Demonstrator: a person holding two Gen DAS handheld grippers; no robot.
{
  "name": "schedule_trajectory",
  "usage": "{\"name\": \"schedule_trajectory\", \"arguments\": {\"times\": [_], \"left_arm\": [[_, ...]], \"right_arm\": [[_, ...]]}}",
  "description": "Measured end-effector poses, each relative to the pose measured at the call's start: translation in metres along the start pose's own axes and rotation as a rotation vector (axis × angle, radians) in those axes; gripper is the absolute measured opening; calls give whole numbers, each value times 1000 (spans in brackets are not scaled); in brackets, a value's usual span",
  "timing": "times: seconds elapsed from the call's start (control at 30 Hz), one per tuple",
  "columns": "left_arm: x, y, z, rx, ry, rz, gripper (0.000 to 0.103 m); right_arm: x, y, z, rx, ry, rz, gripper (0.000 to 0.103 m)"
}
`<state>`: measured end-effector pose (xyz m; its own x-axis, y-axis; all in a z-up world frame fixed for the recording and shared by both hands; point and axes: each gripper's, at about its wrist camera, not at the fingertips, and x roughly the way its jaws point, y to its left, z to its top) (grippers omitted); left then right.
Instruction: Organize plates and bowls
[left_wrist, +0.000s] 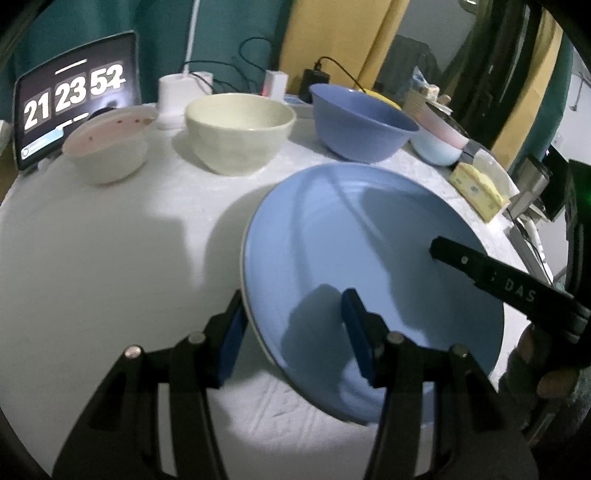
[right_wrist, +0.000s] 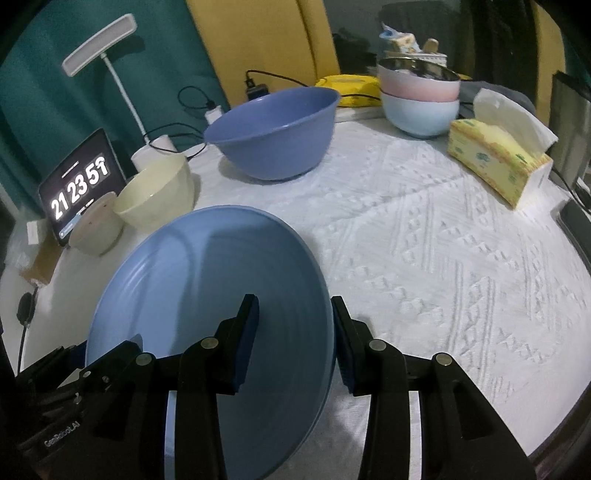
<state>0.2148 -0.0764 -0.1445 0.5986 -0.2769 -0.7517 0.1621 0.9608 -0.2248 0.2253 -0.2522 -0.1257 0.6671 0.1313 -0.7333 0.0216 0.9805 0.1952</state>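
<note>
A large light-blue plate (left_wrist: 351, 258) sits on the white tablecloth, and also shows in the right wrist view (right_wrist: 207, 280). My left gripper (left_wrist: 291, 332) is open and straddles the plate's left rim, one finger outside, one over the plate. My right gripper (right_wrist: 295, 332) is open and straddles the plate's right rim the same way; one of its fingers (left_wrist: 480, 266) reaches over the plate in the left wrist view. Behind stand a white bowl (left_wrist: 107, 147), a cream bowl (left_wrist: 236, 129) and a dark-blue bowl (left_wrist: 358, 122).
A pink bowl stacked on a pale-blue bowl (right_wrist: 421, 99) stands at the back right. A yellow tissue box (right_wrist: 495, 158) lies to the right. A tablet showing a clock (left_wrist: 74, 99), a desk lamp (right_wrist: 99, 40) and cables line the back edge.
</note>
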Motion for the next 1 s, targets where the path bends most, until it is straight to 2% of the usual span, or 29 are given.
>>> {"name": "schedule_trajectory", "arguments": {"times": [1.0], "left_arm": [[-33, 115, -8, -154, -41, 117, 53]], "right_arm": [[26, 125, -5, -172, 63, 87, 41]]}}
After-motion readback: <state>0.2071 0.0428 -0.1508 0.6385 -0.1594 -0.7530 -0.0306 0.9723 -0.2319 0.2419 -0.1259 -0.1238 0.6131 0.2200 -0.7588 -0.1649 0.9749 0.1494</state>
